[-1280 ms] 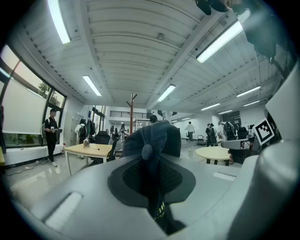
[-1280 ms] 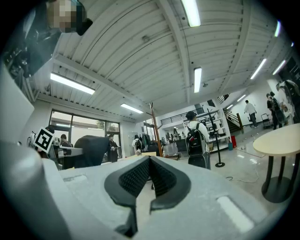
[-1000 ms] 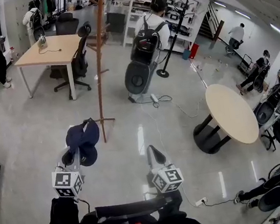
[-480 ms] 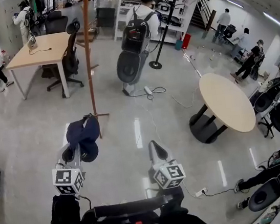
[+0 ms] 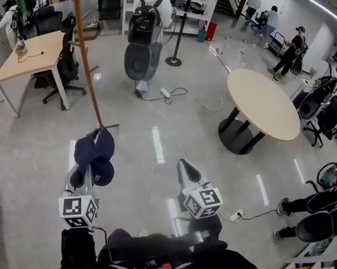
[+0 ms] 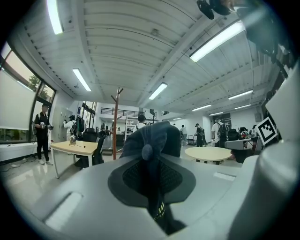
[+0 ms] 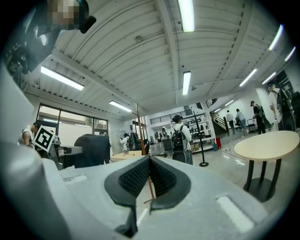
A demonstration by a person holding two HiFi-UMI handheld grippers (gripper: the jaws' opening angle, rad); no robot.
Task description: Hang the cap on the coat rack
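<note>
A dark navy cap (image 5: 95,154) hangs from my left gripper (image 5: 87,172), which is shut on it and points level. In the left gripper view the cap (image 6: 153,138) is pinched between the dark pads (image 6: 176,180) and hides the gap. The brown wooden coat rack (image 5: 86,61) stands just beyond the cap, with its foot (image 5: 106,127) on the floor, and shows as a thin pole (image 6: 115,129) left of the cap. My right gripper (image 5: 188,173) is level beside it, shut and empty; its view has the rack (image 7: 139,129) ahead and the cap (image 7: 92,150) at left.
A round table (image 5: 264,103) stands to the right and a wooden desk (image 5: 25,55) with an office chair (image 5: 66,59) at back left. A person with a backpack (image 5: 144,20) stands behind the rack. A cable (image 5: 182,90) and a power strip (image 5: 237,215) lie on the floor.
Both grippers and the head have moved forward toward the coat rack; its foot now sits right at the far edge of the cap. The grip on the cap is unchanged.
</note>
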